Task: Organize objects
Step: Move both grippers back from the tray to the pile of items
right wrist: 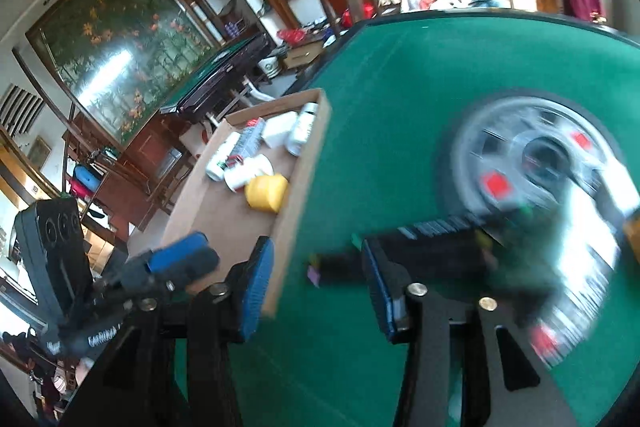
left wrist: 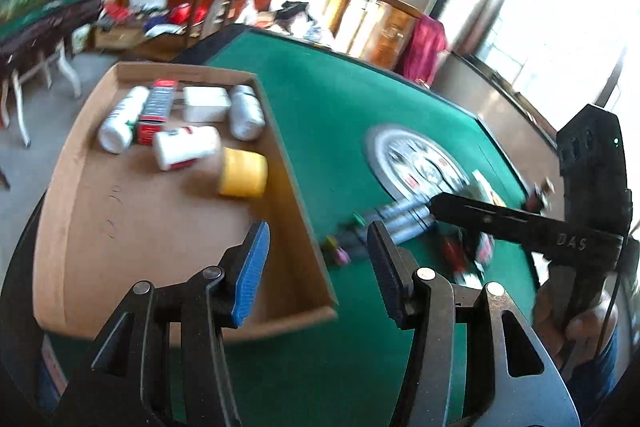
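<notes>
While both tongs hang empty over the green desk [left wrist: 328, 115], nothing pinched in either pair. Left tongs [left wrist: 318, 269] spread, blue pads apart, straddling the near right wall of the cardboard tray [left wrist: 304, 227], one pad over the tray floor, the other over the felt. Right tongs [right wrist: 318, 285] likewise spread, nothing between the pads, also aimed across the tray wall from the desk side. Already lying in the tray at about 11 o'clock in the left view: white bottles [left wrist: 120, 121], a red-and-grey box [left wrist: 158, 111], a white box [left wrist: 206, 103], a yellow roll [left wrist: 244, 173] nearest the right wall, probably dropped just inside for a short reach. Left on the felt at 3 o'clock, just outside the tray: a bundle of markers [left wrist: 384, 227] with coloured caps, then some red-and-white items, too blurred to name. Beyond them at 1 o'clock, a round dial [left wrist: 416, 163] set into the desk. Likely between placements, with the markers the nearest candidates for the next pick; heavy blur on the right view makes finer detail unreadable.
</notes>
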Available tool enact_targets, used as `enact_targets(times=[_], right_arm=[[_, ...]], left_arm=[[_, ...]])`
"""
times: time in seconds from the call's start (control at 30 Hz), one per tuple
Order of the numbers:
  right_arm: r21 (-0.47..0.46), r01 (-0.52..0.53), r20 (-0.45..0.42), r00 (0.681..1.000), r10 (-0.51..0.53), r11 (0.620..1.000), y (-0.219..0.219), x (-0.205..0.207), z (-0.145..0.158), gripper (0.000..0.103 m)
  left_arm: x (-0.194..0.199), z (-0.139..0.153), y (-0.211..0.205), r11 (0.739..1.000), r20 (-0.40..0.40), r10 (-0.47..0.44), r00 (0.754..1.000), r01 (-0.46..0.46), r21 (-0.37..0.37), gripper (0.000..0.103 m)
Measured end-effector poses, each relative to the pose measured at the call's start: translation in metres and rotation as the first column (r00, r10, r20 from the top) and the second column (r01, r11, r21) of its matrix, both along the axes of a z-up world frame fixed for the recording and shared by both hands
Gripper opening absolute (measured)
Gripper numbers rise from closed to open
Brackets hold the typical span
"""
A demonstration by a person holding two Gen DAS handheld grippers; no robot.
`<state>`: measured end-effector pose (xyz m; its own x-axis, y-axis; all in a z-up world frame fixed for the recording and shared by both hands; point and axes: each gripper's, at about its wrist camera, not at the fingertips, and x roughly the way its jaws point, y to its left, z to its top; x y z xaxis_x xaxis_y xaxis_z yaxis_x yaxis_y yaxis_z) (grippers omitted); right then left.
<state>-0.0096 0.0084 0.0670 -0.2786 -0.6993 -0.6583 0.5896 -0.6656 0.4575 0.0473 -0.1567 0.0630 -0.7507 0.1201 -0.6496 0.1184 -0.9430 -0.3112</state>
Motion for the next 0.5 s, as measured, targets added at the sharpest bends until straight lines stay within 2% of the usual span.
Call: enact_targets(times=[0.13, 0.23, 0.3, 0.4, 0.5], right_arm=[[-0.032, 0.090, -0.053, 0.994, -0.092, 0.995, 0.070, 0.018, -0.004, 0.054], [-0.040, 0.194, -0.071, 0.978, -0.197, 0.980, 0.112, 0.024, -0.014, 0.059], [-0.054, 0.251, -0.012, 0.968, -0.252, 0.966, 0.133, 0.018, -0.026, 0.059], [-0.093, 0.319, 0.094, 0.946, -0.311, 0.943, 0.151, 0.004, -0.035, 0.059], [-0.152, 0.315, 0.176, 0.941, -0.288, 0.937, 0.159, -0.002, -0.042, 0.059]], left_arm=[[0.010, -0.011, 0.043, 0.994, -0.001, -0.094, 0.996, 0.093, -0.055, 0.058], [0.003, -0.022, 0.072, 0.981, 0.046, -0.161, 0.986, 0.165, -0.105, 0.058], [-0.002, -0.028, 0.088, 0.973, 0.074, -0.189, 0.979, 0.197, -0.124, 0.058], [-0.010, -0.032, 0.105, 0.967, 0.096, -0.222, 0.970, 0.232, -0.103, 0.058], [-0.017, -0.035, 0.120, 0.962, 0.101, -0.253, 0.962, 0.261, -0.080, 0.057]])
